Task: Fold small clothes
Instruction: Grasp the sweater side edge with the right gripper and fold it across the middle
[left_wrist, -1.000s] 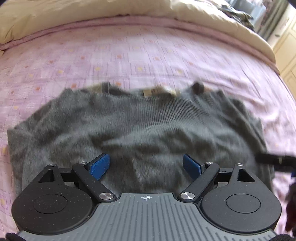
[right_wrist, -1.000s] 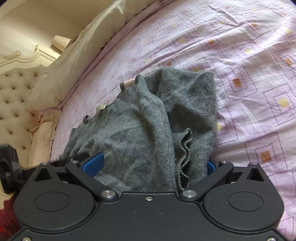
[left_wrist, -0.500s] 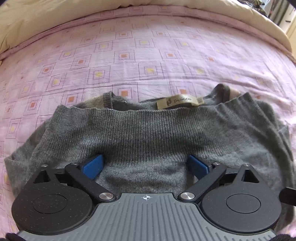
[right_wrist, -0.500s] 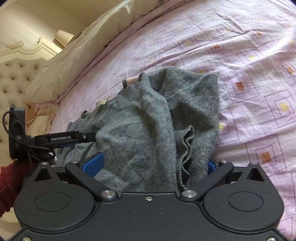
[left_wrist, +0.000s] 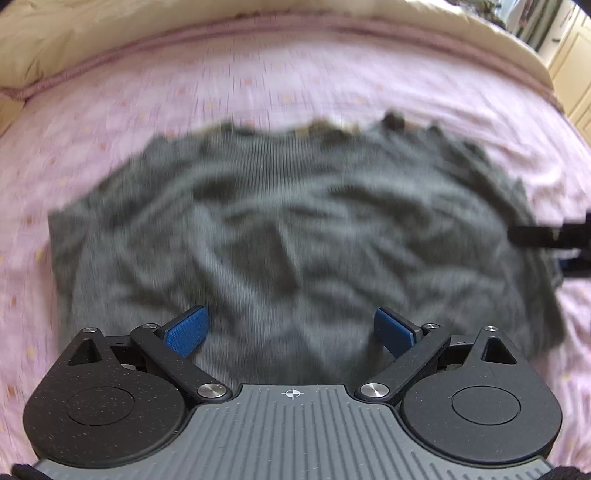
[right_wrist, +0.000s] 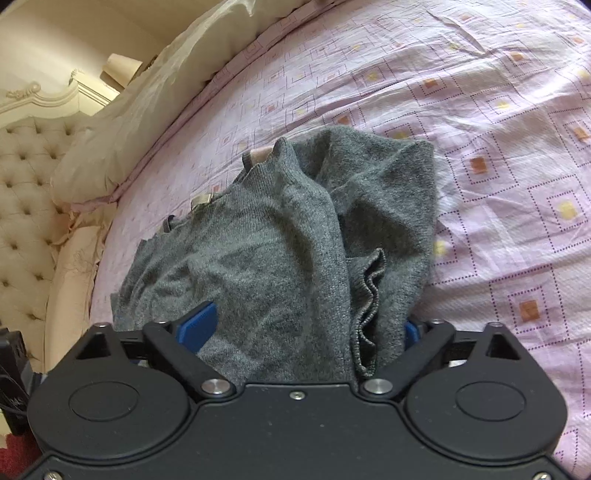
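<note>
1. A grey knit sweater (left_wrist: 295, 229) lies on the bed (left_wrist: 295, 81), on the pink patterned sheet, with its neckline toward the cream bedding at the far edge. The left wrist view is smeared with motion blur, so fine detail there cannot be read.

2. The left hand-held gripper (left_wrist: 291, 328) has its blue fingers spread wide apart over the near part of the sweater. Knit shows between them, but nothing is pinched.

3. The right hand-held gripper (right_wrist: 299, 328) also has its fingers apart. A thick bunch of the sweater (right_wrist: 295, 240) fills the gap between them, and its right blue pad is mostly hidden behind a ruffled ribbed edge. Whether the cloth is resting there or lightly caught I cannot tell; the jaws are clearly not closed on it.

4. Progress, as I judge it: early to middle. On the right-hand side, one side of the garment, likely a sleeve, already lies doubled over the body in a loose heap. The left wrist view shows the body spread broadly but creased.

5. Left to do, by my reading: flatten the doubled-over part, bring the other side in, then fold the length into a compact stack. No tidy fold is visible yet.

6. Beyond the sheet, a cream pillow (right_wrist: 147, 110) and a tufted headboard (right_wrist: 26, 177) are seen in the right wrist view.
</note>
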